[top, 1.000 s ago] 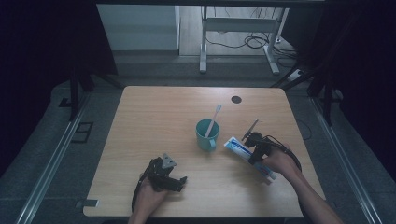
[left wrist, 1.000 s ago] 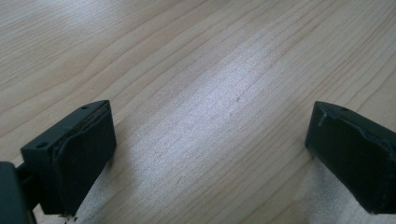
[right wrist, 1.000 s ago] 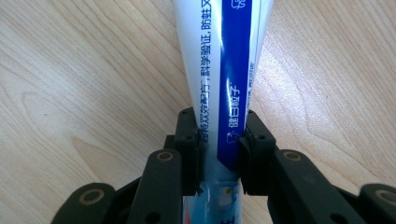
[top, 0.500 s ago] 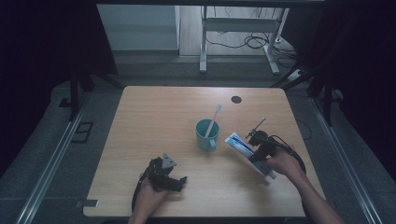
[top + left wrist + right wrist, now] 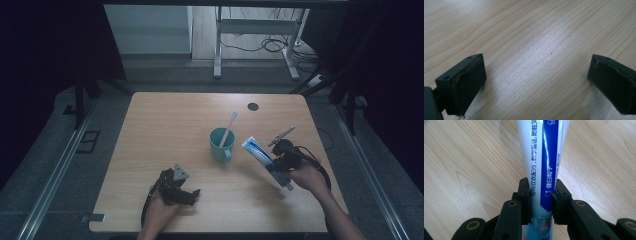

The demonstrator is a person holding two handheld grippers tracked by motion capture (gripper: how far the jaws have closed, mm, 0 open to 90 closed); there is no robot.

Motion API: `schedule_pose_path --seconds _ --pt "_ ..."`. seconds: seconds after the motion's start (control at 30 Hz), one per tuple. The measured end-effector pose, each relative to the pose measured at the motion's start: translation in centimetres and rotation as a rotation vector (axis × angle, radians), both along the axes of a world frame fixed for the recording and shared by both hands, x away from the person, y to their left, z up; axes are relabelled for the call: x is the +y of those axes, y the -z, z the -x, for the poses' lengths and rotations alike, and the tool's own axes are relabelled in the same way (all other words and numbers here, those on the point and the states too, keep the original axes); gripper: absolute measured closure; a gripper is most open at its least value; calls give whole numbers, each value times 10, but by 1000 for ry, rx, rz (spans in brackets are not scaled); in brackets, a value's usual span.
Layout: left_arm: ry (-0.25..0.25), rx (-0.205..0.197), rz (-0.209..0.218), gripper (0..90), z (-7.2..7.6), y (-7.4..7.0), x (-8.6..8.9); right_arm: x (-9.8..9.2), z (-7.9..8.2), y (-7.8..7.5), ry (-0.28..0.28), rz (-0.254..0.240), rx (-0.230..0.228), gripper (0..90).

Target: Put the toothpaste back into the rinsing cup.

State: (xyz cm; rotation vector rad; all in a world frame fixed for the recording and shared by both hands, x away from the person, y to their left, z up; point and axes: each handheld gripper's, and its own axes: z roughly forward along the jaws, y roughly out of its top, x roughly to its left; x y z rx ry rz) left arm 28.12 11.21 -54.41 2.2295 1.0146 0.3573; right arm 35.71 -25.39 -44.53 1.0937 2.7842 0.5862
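A white and blue toothpaste tube [image 5: 258, 152] is held off the table to the right of a teal cup [image 5: 220, 144], its flat end tilted up toward the cup. My right gripper [image 5: 276, 169] is shut on the tube's lower part; in the right gripper view the tube [image 5: 542, 157] runs up between the two black fingers [image 5: 525, 197]. A white toothbrush [image 5: 228, 127] stands in the cup. My left gripper [image 5: 186, 196] rests near the table's front left, open, and the left gripper view has bare wood between its pads [image 5: 470, 80].
A dark round grommet [image 5: 253, 106] sits near the table's far right edge. A metal table frame and cables [image 5: 260, 45] lie on the floor beyond the table [image 5: 165, 125]. Dark curtains hang on both sides.
My right gripper has lifted and swung the toothpaste tube, which now points up and left toward the cup. The left gripper has stayed put.
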Motion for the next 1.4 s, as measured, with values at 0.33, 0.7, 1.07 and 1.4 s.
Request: schedule_pose_path --seconds 0.33,0.7,1.07,1.4 --pt "0 0 0 19 0 0 0 -7 6 -3 4 -107 -61 720" --pt "-2 -1 2 19 0 0 0 -6 12 -10 10 -195 -162 720" --pt "1 -3 -1 19 0 0 0 1 10 -21 8 -252 -241 720" --pt "1 -3 -1 19 0 0 0 13 5 -31 -1 -289 -294 719"
